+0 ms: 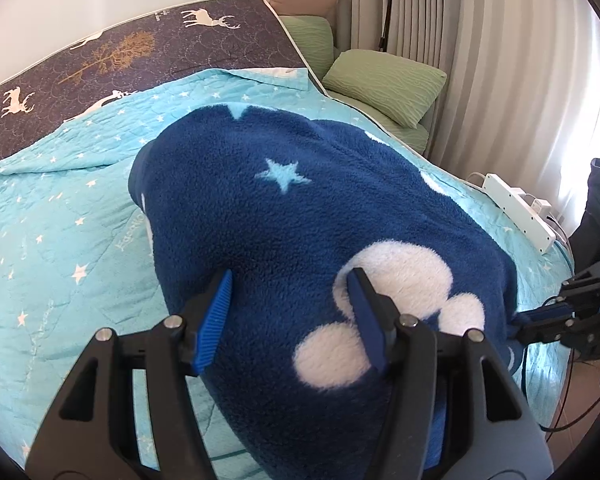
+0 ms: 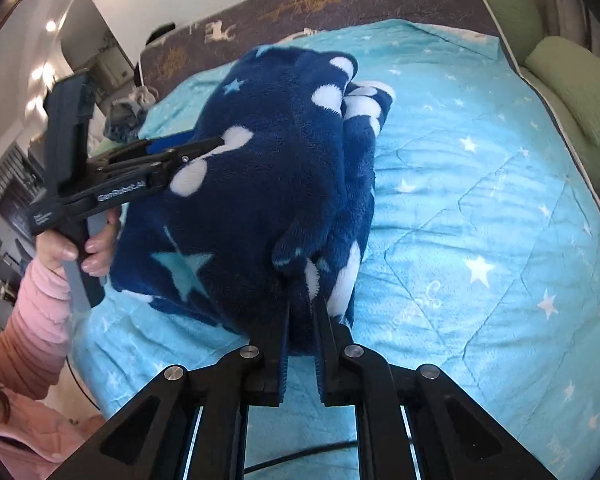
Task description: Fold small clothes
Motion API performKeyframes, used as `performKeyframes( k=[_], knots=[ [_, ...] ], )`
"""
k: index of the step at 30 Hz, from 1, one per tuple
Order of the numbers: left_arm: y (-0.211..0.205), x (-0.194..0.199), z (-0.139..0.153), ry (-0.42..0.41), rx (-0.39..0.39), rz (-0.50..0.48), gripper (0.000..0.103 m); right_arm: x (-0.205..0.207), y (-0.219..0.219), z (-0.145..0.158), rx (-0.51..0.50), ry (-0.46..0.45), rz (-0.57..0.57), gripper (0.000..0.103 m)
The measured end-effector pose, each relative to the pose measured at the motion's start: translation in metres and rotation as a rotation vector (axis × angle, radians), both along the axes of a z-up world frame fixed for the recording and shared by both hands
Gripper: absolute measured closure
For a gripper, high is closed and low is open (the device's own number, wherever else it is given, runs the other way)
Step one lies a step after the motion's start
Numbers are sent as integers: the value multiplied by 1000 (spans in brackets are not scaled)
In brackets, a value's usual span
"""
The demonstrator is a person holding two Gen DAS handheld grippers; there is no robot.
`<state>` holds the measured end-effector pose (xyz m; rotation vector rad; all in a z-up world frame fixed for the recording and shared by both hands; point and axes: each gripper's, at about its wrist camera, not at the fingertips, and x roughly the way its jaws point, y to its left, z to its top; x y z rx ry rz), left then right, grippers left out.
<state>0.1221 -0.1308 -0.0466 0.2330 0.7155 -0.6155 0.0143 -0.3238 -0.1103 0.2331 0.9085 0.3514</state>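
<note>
A navy fleece garment (image 1: pixel 284 216) with white blobs and pale blue stars lies folded over on the light blue star quilt (image 1: pixel 60 240). My left gripper (image 1: pixel 290 280) is open, its blue pads (image 1: pixel 216 312) hovering over the garment's near part. In the right wrist view the left gripper (image 2: pixel 216 142) reaches onto the garment (image 2: pixel 260 184) from the left. My right gripper (image 2: pixel 302 304) is shut on the garment's near edge; it also shows in the left wrist view (image 1: pixel 540 316) at the garment's right edge.
The quilt covers a bed with a dark deer-print mattress (image 1: pixel 140 44). Green pillows (image 1: pixel 384 80) lie at the far right. A white power strip (image 1: pixel 520 208) sits on the bed's right edge beside curtains (image 1: pixel 480 40). A pile of clothes (image 2: pixel 128 116) lies at the far left.
</note>
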Motion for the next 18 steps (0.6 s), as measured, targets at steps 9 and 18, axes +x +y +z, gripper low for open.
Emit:
performKeyframes(
  k=[9, 18],
  knots=[
    [1, 1, -1, -6, 0, -19, 41, -20, -43, -25, 108, 94, -162, 100],
    [-4, -1, -1, -17, 22, -15, 41, 6, -13, 64, 132, -157, -101, 91]
  ],
)
